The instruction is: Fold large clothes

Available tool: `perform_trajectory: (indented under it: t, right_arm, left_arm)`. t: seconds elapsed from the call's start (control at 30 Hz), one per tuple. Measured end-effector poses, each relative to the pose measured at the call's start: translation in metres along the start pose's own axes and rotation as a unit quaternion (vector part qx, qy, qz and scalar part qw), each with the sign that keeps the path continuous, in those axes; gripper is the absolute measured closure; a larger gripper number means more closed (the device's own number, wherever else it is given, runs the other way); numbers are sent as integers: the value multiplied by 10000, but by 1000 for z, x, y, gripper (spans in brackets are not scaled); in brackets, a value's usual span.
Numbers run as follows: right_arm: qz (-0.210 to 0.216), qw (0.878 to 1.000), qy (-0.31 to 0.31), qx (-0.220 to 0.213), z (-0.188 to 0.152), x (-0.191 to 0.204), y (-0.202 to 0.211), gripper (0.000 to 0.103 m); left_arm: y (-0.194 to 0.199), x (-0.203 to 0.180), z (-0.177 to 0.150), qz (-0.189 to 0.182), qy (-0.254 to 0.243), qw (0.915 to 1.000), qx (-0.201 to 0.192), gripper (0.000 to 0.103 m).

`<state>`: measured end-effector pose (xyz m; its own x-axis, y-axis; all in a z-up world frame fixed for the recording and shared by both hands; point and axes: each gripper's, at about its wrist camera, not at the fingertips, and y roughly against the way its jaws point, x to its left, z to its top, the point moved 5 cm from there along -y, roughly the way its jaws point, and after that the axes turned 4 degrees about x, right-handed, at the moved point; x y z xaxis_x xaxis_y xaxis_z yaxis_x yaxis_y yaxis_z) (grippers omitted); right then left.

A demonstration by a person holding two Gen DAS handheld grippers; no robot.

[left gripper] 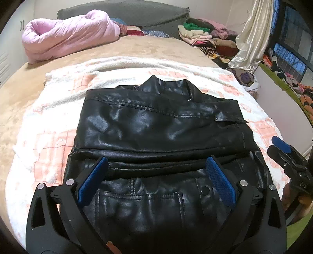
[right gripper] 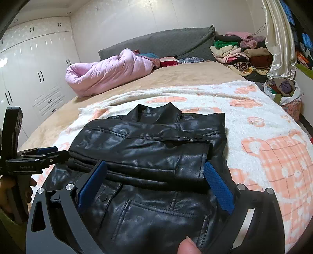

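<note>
A black leather jacket [left gripper: 162,125] lies folded on a white blanket with peach patterns [left gripper: 58,109], its sleeves laid across the body and its collar pointing away. My left gripper [left gripper: 156,162] hovers open over the jacket's near half, blue pads [left gripper: 92,181] spread wide with nothing pinched. The right gripper [right gripper: 155,166] stands open the same way over the jacket [right gripper: 152,144] near the folded sleeve cuff. Each gripper shows in the other's view: the right one [left gripper: 279,142] at the jacket's right edge, the left one [right gripper: 45,152] at its left edge. Fingertips of the person show at both bottom edges.
The blanket [right gripper: 264,136] covers a tan bed [left gripper: 137,46]. A rolled pink quilt [left gripper: 66,37] lies at the far left by a grey headboard [left gripper: 127,11]. Piled clothes [left gripper: 201,35], a cream curtain [left gripper: 252,37] and a bag of clothes [right gripper: 283,91] crowd the far right. White wardrobes [right gripper: 35,68] line the left wall.
</note>
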<state>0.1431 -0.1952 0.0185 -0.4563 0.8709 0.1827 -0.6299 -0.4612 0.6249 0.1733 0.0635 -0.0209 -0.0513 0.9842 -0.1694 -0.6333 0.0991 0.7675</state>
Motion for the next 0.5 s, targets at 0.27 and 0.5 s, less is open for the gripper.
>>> perform_trajectory:
  t: [0.27, 0.5]
  right_arm:
    - [75, 10000, -5, 26, -9, 7, 19, 5]
    - [83, 9999, -43, 100, -21, 9, 32, 5]
  left_arm:
    - [14, 1, -12, -3, -52, 10000, -46, 10]
    - [20, 6, -27, -23, -17, 10000, -54, 10]
